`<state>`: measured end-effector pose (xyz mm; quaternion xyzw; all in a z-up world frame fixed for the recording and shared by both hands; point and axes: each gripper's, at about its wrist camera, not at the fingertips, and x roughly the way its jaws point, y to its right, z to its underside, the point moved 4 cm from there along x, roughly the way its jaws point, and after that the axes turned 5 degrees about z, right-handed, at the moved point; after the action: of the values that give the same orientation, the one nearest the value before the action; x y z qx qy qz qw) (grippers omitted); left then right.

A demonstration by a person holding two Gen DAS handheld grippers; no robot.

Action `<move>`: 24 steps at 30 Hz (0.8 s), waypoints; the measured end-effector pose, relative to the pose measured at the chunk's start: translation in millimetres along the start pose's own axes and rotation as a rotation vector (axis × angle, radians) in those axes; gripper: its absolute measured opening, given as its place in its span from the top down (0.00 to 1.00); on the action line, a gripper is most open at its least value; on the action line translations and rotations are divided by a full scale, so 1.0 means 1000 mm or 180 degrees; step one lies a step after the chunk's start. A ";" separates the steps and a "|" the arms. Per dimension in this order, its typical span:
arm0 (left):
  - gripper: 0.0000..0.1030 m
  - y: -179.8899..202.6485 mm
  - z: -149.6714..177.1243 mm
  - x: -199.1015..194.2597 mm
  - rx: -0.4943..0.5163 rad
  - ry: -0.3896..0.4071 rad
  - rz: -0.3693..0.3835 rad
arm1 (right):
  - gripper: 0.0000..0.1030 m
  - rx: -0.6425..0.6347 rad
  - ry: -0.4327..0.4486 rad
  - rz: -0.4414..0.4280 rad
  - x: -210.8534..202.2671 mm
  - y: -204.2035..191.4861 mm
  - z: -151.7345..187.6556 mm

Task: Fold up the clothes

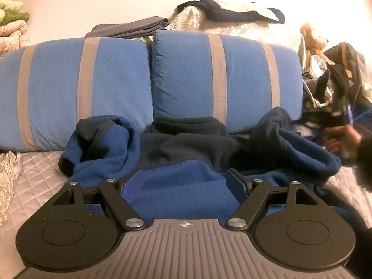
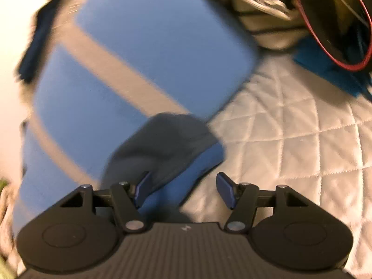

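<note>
A blue and navy fleece garment (image 1: 111, 160) lies crumpled on the quilted bedcover (image 1: 34, 174), against two striped blue pillows. My left gripper (image 1: 183, 183) hovers low over its blue body, jaws open wide, with cloth lying below and between the fingers but not pinched. In the blurred right wrist view, a sleeve end of the garment (image 2: 167, 139), navy at the cuff and blue below, rests on the bedcover (image 2: 290, 127). My right gripper (image 2: 184, 191) is open, its left finger (image 2: 143, 190) beside the sleeve. A blurred hand (image 1: 341, 141) shows at the garment's right side.
Two blue pillows with grey stripes (image 1: 81, 88) (image 1: 220, 76) stand behind the garment; one pillow (image 2: 139, 58) fills the right wrist view. Folded dark clothes (image 1: 130, 26) lie behind them. A teddy bear (image 1: 313, 39) and a dark bag (image 1: 341, 74) crowd the right; a red-trimmed bag (image 2: 337, 23) sits nearby.
</note>
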<state>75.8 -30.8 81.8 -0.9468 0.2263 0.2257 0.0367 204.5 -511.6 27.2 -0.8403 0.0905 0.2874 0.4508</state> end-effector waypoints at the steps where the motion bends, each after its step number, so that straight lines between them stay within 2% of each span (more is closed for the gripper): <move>1: 0.25 -0.001 0.000 0.000 -0.0013 -0.0007 0.0011 | 0.31 0.0111 -0.0021 -0.0007 0.008 0.004 -0.002; 3: 0.25 -0.002 -0.002 -0.001 -0.0010 -0.0025 0.0044 | 0.59 0.0186 -0.0042 -0.0061 0.019 0.006 -0.006; 4: 0.25 -0.003 -0.002 -0.001 -0.0006 -0.0036 0.0061 | 0.82 0.0167 -0.0045 -0.0103 0.021 0.005 -0.008; 5: 0.25 -0.005 -0.001 -0.001 -0.0009 -0.0044 0.0077 | 0.86 0.0124 -0.0039 -0.0141 0.023 0.002 -0.010; 10: 0.25 -0.018 -0.009 -0.017 -0.0030 0.0019 0.0028 | 0.88 -0.0762 0.0122 -0.0427 -0.027 -0.064 -0.012; 16: 0.25 -0.036 -0.022 -0.044 -0.0074 0.0132 -0.0168 | 0.88 -0.1829 0.0358 -0.1059 -0.144 -0.172 0.025; 19: 0.25 -0.049 -0.032 -0.065 -0.0188 0.0240 -0.0271 | 0.88 -0.2444 0.0316 -0.1420 -0.195 -0.220 0.071; 21: 0.25 -0.060 -0.038 -0.079 -0.0310 0.0298 -0.0340 | 0.88 -0.2986 0.0257 -0.1559 -0.222 -0.245 0.117; 24: 0.25 -0.074 -0.042 -0.098 -0.0345 0.0334 -0.0510 | 0.88 -0.3764 0.0053 -0.1621 -0.243 -0.260 0.200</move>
<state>47.6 68.4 160.2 -0.9730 0.1389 0.1840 -0.0085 32.2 -225.9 262.7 -0.9442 -0.2821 0.1663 -0.0352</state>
